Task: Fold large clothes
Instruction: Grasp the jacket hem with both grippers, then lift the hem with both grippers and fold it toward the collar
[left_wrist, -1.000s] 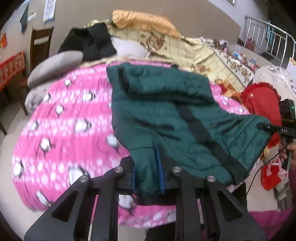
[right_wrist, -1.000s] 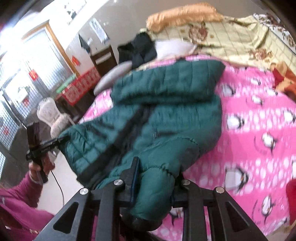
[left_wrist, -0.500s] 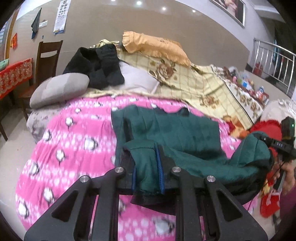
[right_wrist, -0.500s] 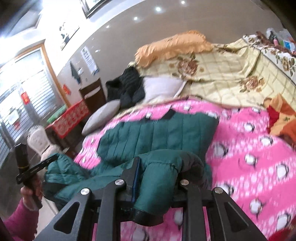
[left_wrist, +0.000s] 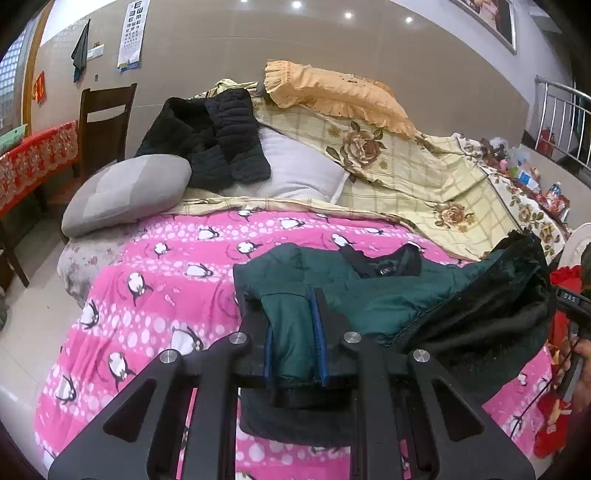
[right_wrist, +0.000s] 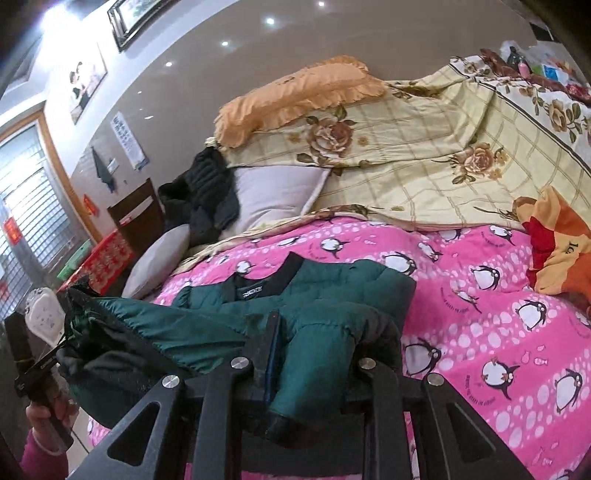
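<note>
A dark green quilted jacket (left_wrist: 373, 291) lies on the pink penguin blanket (left_wrist: 166, 295), its black collar toward the pillows. My left gripper (left_wrist: 293, 321) is shut on one corner of the jacket's hem. My right gripper (right_wrist: 314, 350) is shut on the other hem corner (right_wrist: 314, 362). Both hold the hem lifted over the upper part of the jacket (right_wrist: 332, 284), so the dark lining (left_wrist: 491, 332) shows. Each gripper appears at the edge of the other's view, the right gripper (left_wrist: 570, 299) and the left gripper (right_wrist: 40, 365).
A grey cushion (left_wrist: 125, 192), a black jacket (left_wrist: 210, 136), a white pillow (left_wrist: 295, 170), an orange pillow (left_wrist: 340, 96) and a floral quilt (left_wrist: 424, 173) lie at the bed's head. A wooden chair (left_wrist: 103, 122) stands left. An orange plush toy (right_wrist: 557, 243) lies right.
Both grippers have lifted the hem and carried it forward toward the collar, so the jacket has folded over itself. The views have tilted up toward the bed's head.
</note>
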